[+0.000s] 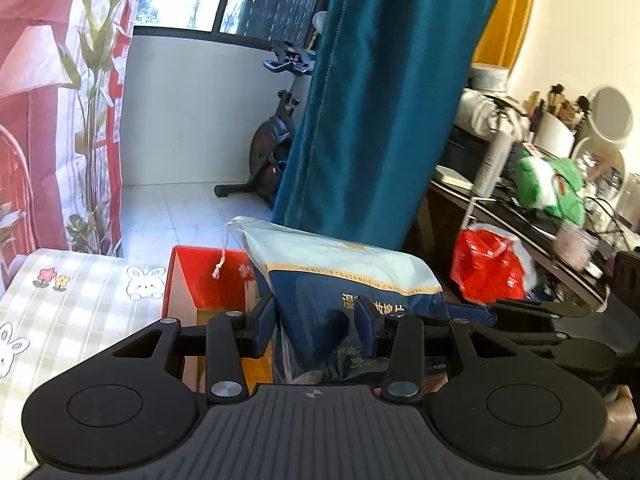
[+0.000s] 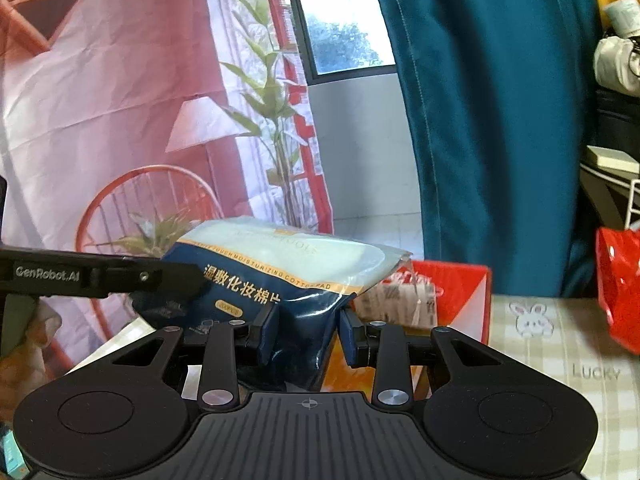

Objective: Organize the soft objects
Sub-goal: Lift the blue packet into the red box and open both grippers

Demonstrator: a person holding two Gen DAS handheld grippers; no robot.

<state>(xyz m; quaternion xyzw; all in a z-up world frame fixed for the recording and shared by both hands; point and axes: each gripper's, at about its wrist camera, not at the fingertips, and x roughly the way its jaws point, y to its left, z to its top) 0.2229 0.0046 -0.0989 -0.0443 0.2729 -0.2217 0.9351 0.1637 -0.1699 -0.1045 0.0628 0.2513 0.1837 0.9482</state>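
Observation:
A soft blue and white pack of cotton pads point(image 1: 332, 276) hangs in the air, held from two sides. My left gripper point(image 1: 316, 320) is shut on one end of it, its pads pressing into the plastic. My right gripper point(image 2: 308, 328) is shut on the other end of the cotton pad pack point(image 2: 280, 268). The left gripper's finger point(image 2: 120, 276) shows at the left of the right wrist view, reaching to the pack. Just behind and below the pack stands an open red box point(image 1: 208, 280), also in the right wrist view point(image 2: 452, 292).
A checked cloth with bunny prints point(image 1: 72, 304) covers the table. A teal curtain point(image 1: 372, 100) hangs behind. A cluttered dark desk point(image 1: 532, 220) with a red plastic bag point(image 1: 488, 264) stands at the right. An exercise bike point(image 1: 272, 136) is by the window.

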